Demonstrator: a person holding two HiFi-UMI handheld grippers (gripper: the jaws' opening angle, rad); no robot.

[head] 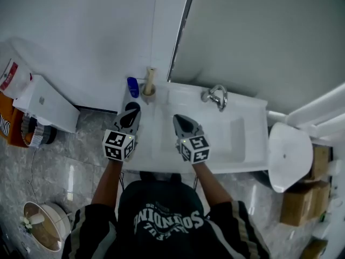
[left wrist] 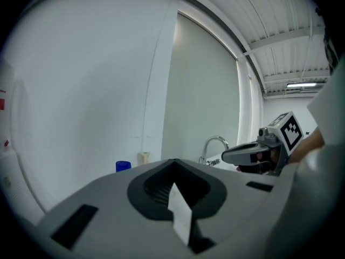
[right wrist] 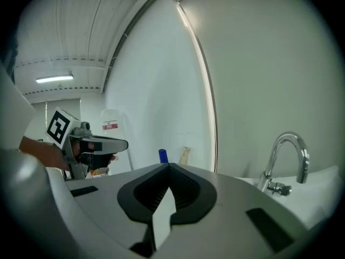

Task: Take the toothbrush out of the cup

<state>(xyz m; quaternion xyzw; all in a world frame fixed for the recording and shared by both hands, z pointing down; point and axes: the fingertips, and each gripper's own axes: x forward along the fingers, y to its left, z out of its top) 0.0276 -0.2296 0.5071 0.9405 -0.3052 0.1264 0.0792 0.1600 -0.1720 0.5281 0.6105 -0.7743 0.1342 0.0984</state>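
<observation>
Just short of the cup (head: 149, 92) on the far-left sink (head: 245, 147) corner, left tongs (head: 131, 108) and right tongs (head: 177, 117) hover shut, empty.

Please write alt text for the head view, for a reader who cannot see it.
A person at a white sink holds the left gripper and right gripper over it, jaws shut and empty. In its back left corner a toothbrush stands in a cup.

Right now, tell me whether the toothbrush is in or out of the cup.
In: the toothbrush stands upright in the cup on the sink's back corner.
</observation>
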